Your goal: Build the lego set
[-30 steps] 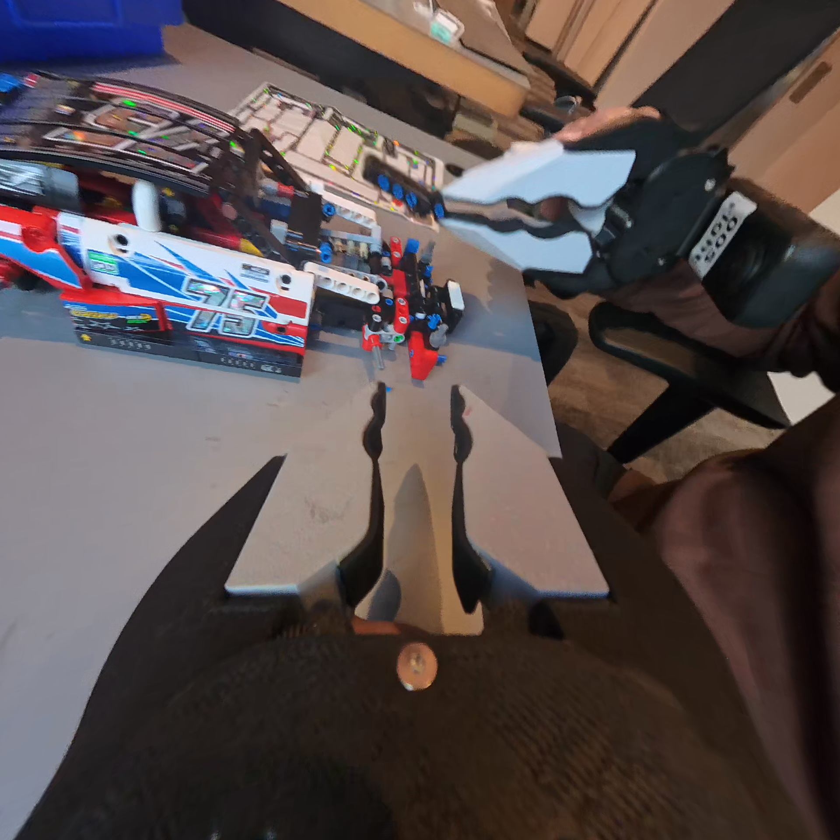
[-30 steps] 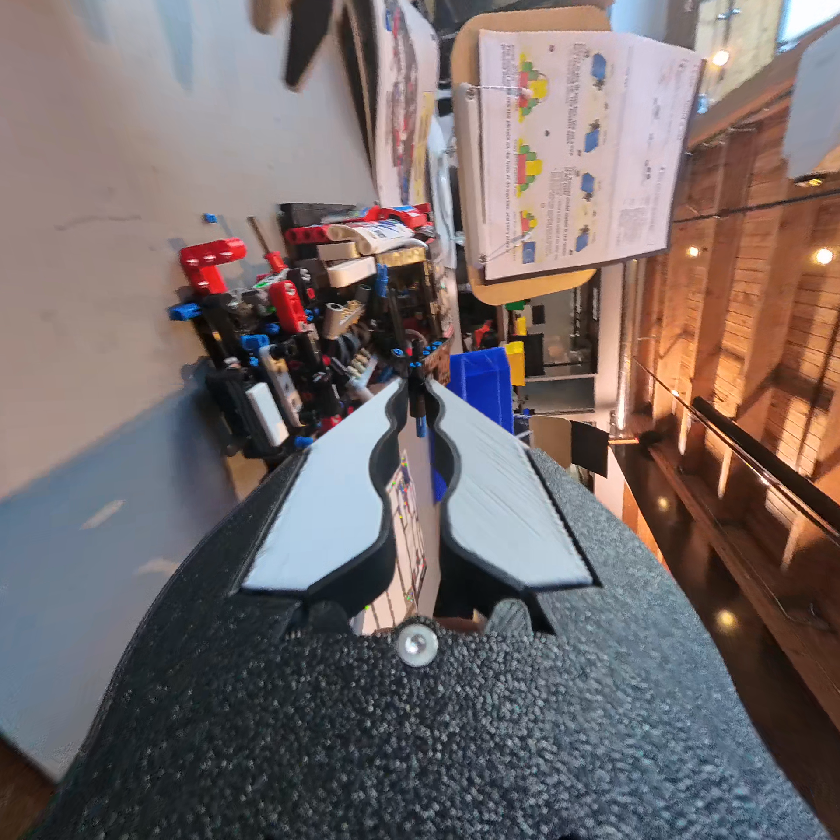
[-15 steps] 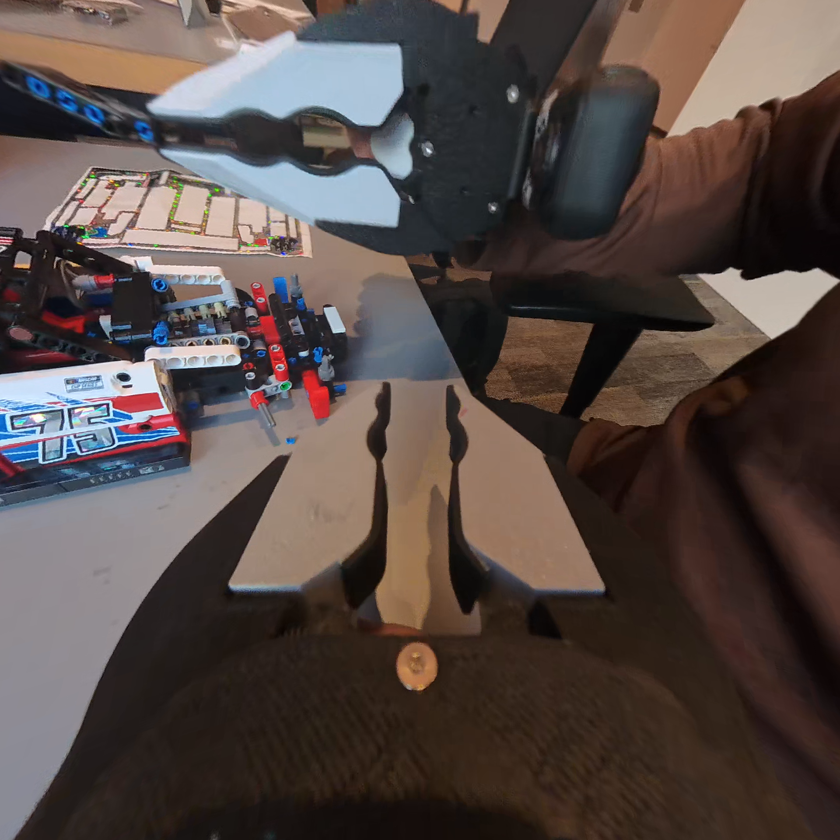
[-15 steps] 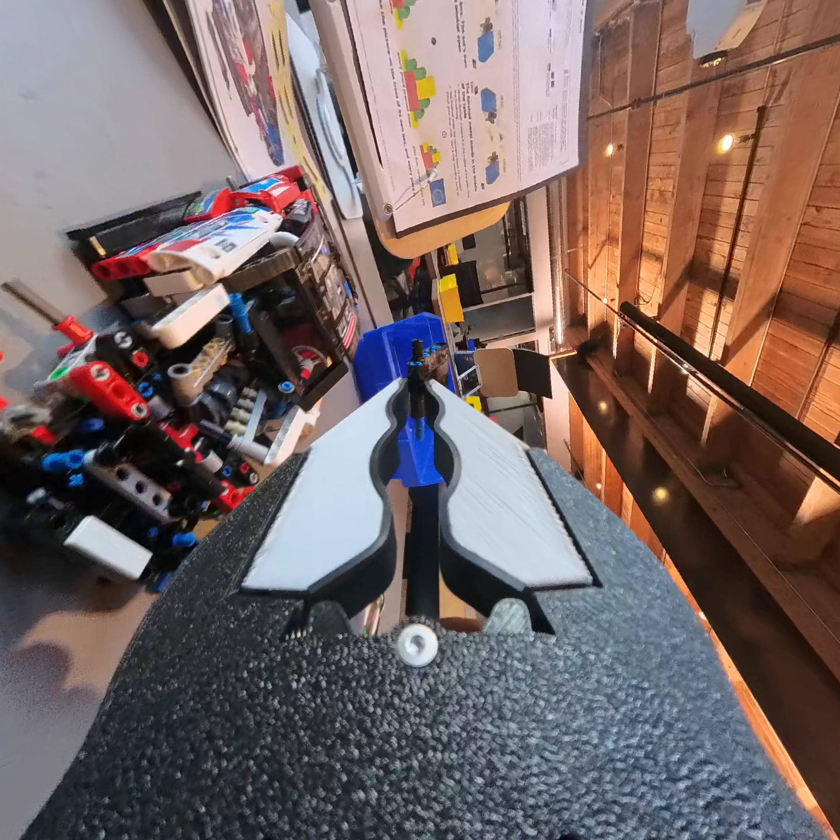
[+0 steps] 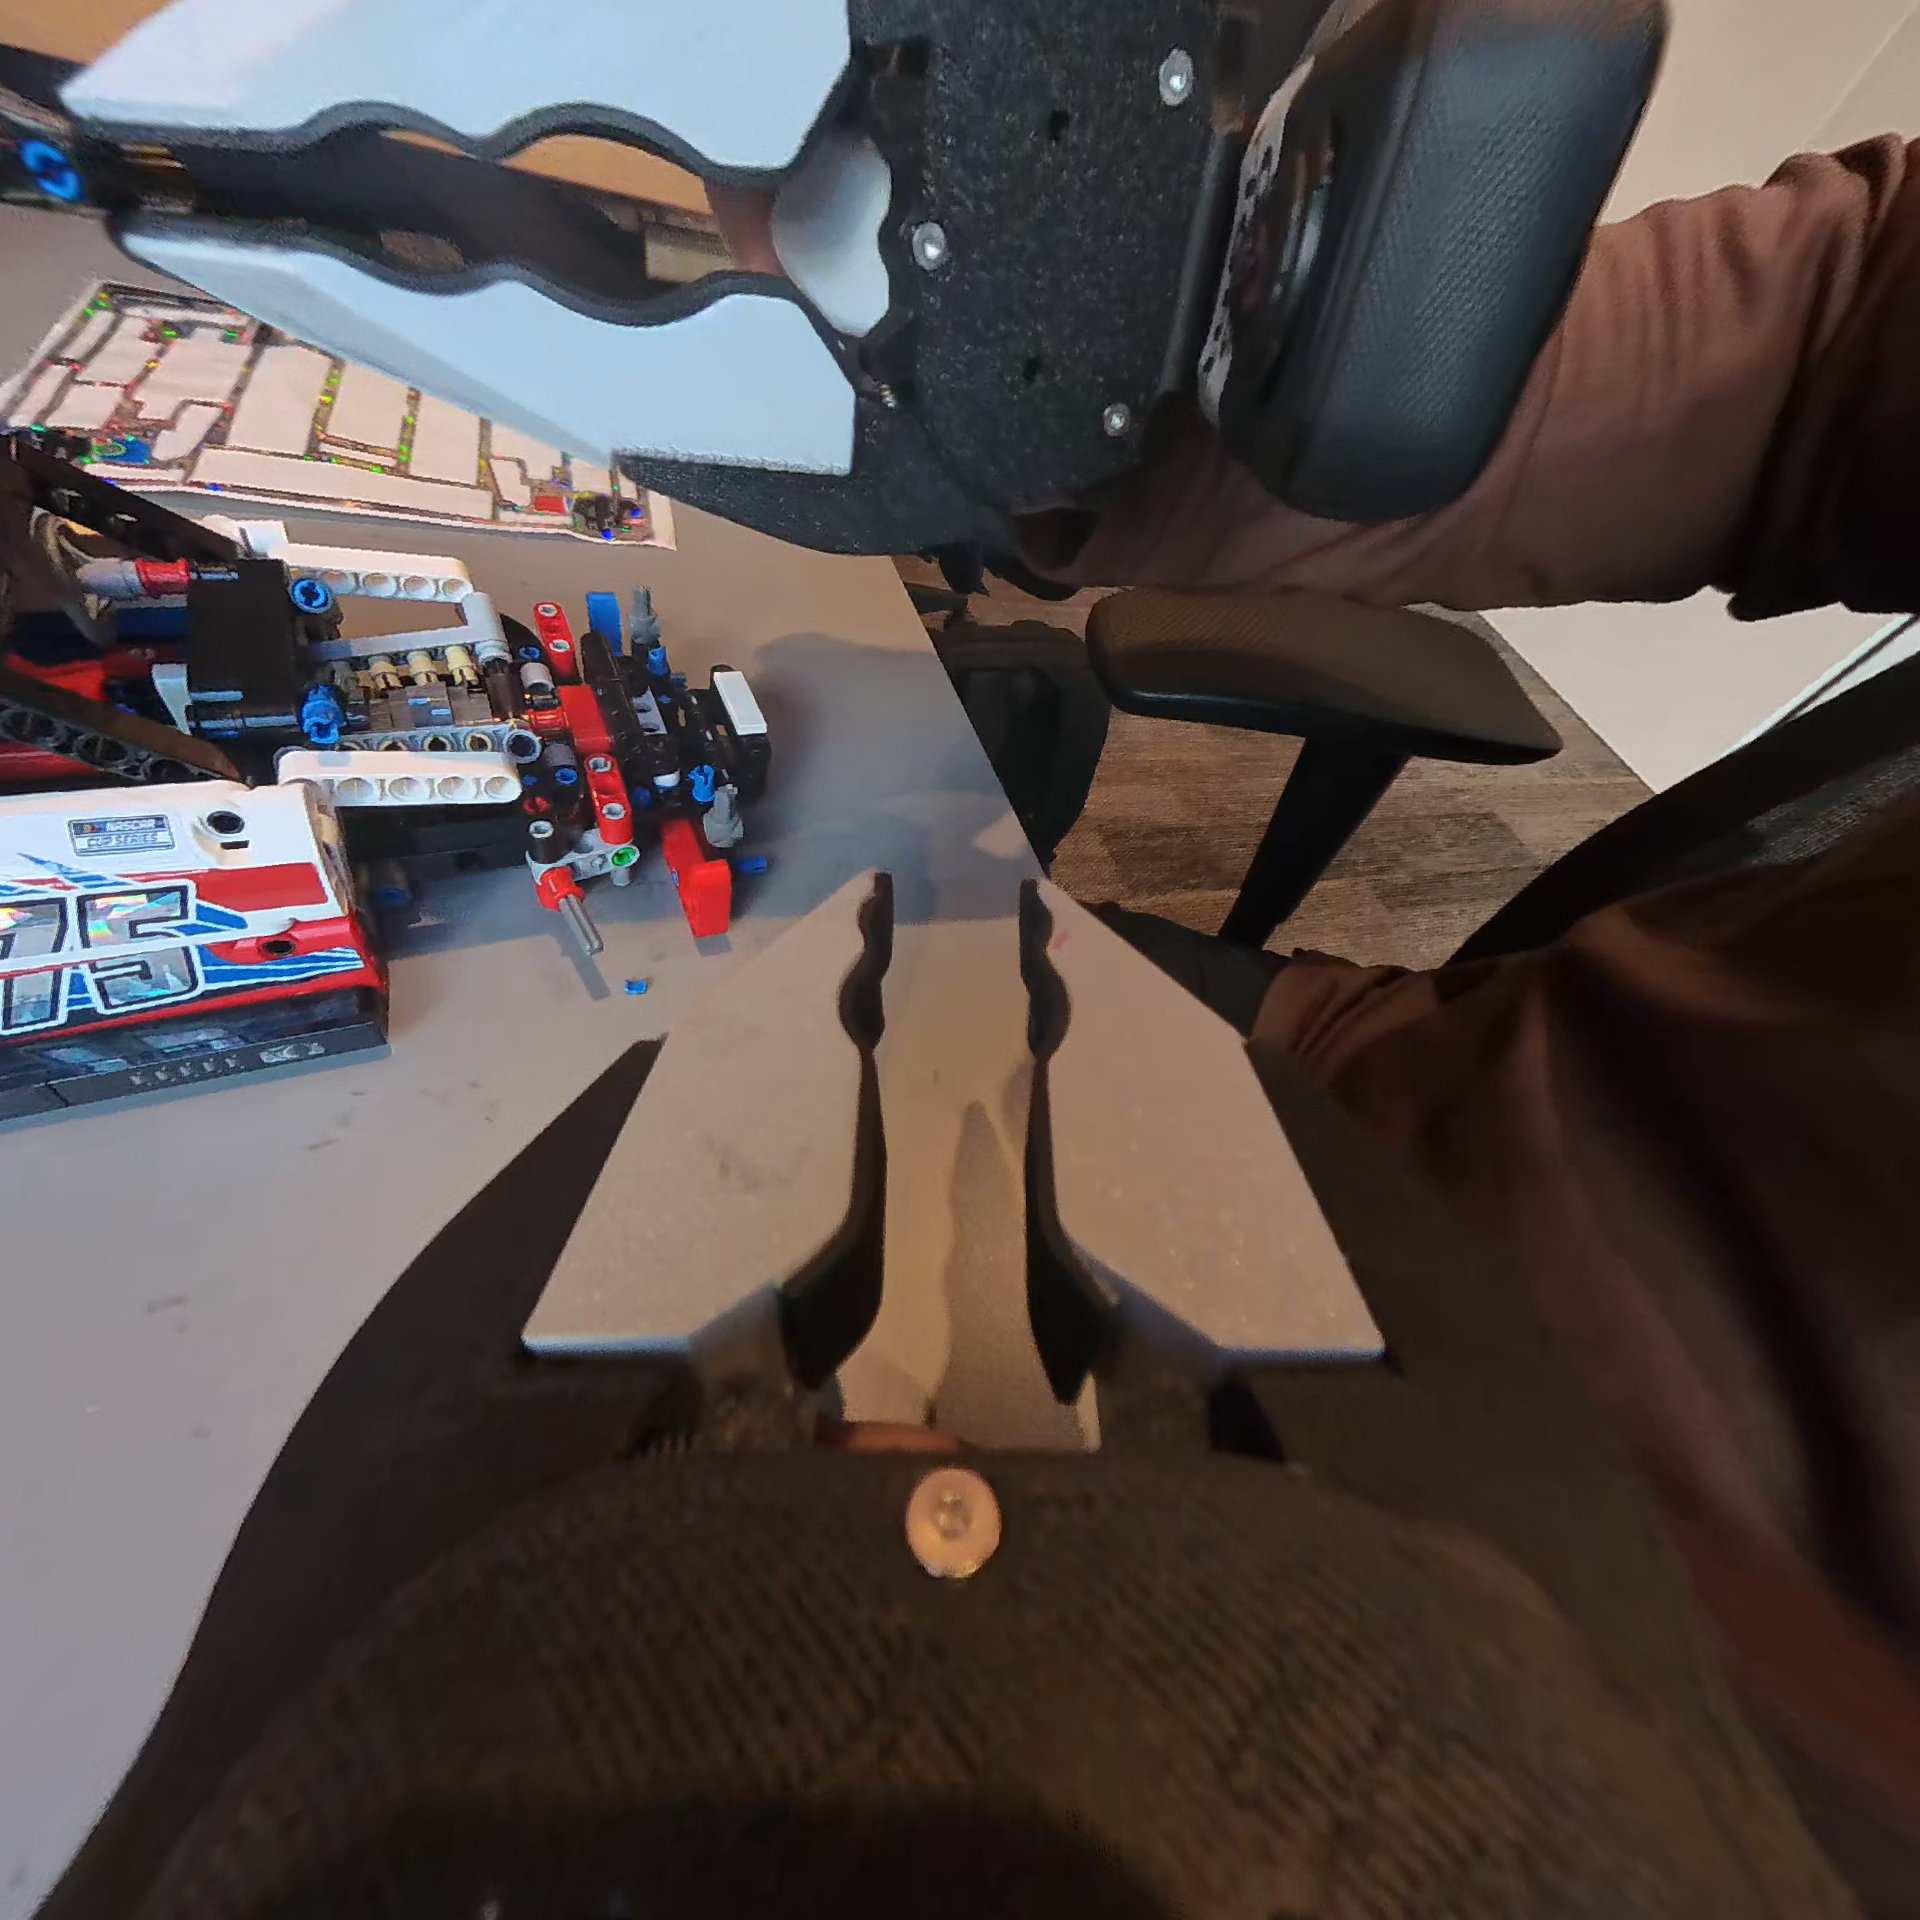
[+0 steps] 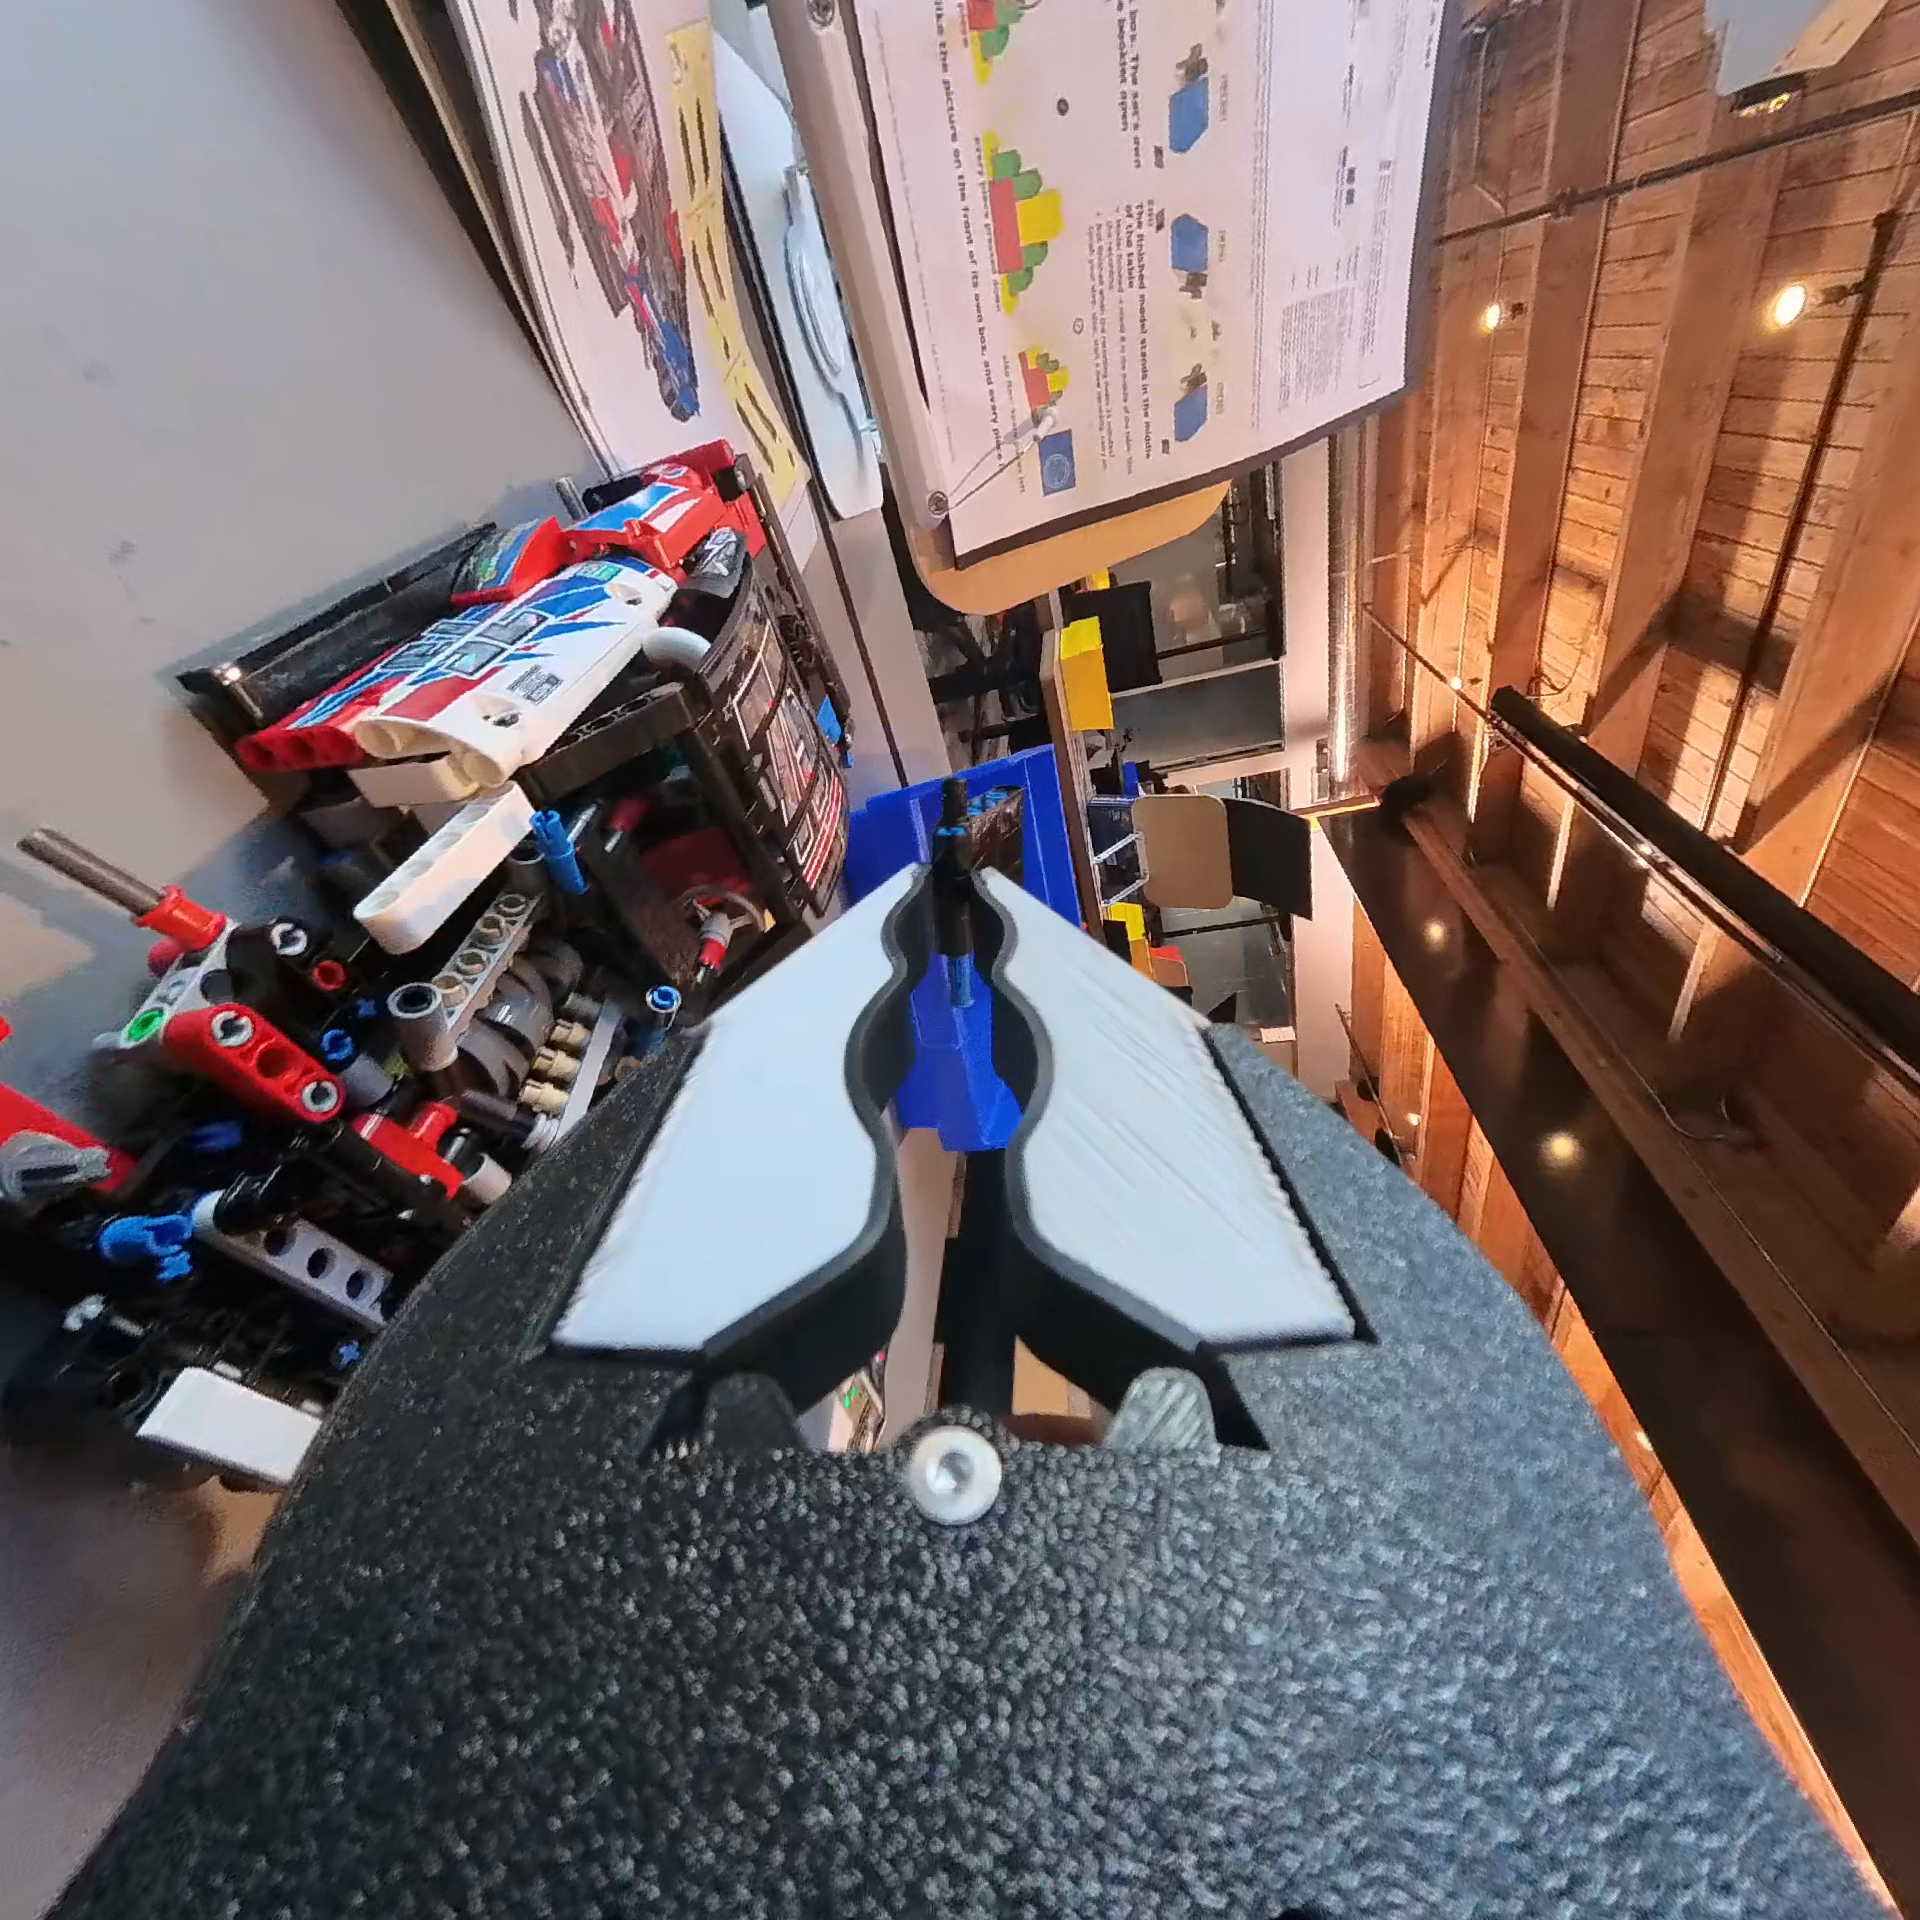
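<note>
- Left wrist view: the left hand-held gripper [image 5: 951, 904] hangs low over the grey desk [image 5: 260, 1247], its jaws spread with nothing between them.
- The partly built lego car [image 5: 343, 769] sits on the desk to the left of the gripper's tips, its white, red and blue side panel nearest and its open frame of red, black and blue parts towards the desk's edge.
- A sticker sheet [image 5: 312, 426] lies flat behind the car.
- The right hand-held gripper [image 5: 104, 177] is raised above the car, pinching a black beam [image 5: 47, 166] with blue pins.
- Right wrist view: the right hand-held gripper [image 6: 951, 883] is pressed onto the black beam [image 6: 951, 831], which pokes past its tips.
- The lego car [image 6: 436, 883] lies left of it, near a blue bin [image 6: 1029, 821] and an instruction sheet [image 6: 1143, 239].
</note>
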Available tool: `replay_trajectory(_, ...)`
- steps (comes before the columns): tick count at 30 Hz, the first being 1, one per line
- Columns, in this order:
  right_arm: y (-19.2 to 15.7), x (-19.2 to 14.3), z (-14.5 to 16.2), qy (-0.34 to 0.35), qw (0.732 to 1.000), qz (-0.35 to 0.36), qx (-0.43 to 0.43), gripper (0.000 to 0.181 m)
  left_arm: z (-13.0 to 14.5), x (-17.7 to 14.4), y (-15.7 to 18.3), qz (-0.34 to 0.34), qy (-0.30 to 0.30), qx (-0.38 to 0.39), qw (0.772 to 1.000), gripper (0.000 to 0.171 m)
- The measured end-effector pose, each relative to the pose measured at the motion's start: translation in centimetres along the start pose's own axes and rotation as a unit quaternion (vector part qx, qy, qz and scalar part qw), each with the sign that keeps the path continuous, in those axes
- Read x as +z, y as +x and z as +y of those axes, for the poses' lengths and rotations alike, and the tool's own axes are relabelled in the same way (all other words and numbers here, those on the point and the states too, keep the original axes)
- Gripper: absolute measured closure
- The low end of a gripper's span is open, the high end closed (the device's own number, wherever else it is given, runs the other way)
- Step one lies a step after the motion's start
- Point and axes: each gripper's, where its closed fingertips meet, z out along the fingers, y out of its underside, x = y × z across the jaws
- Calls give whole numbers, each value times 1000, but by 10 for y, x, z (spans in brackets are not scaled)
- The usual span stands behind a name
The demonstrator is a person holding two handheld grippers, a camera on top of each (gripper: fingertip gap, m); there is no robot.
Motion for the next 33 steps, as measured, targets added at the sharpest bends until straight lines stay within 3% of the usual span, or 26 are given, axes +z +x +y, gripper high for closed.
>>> replay_trajectory(33, -14, 1, -5, 3, 1000, -9, -4, 174, 2, 1, 1, 0, -6, 4, 1000, 150)
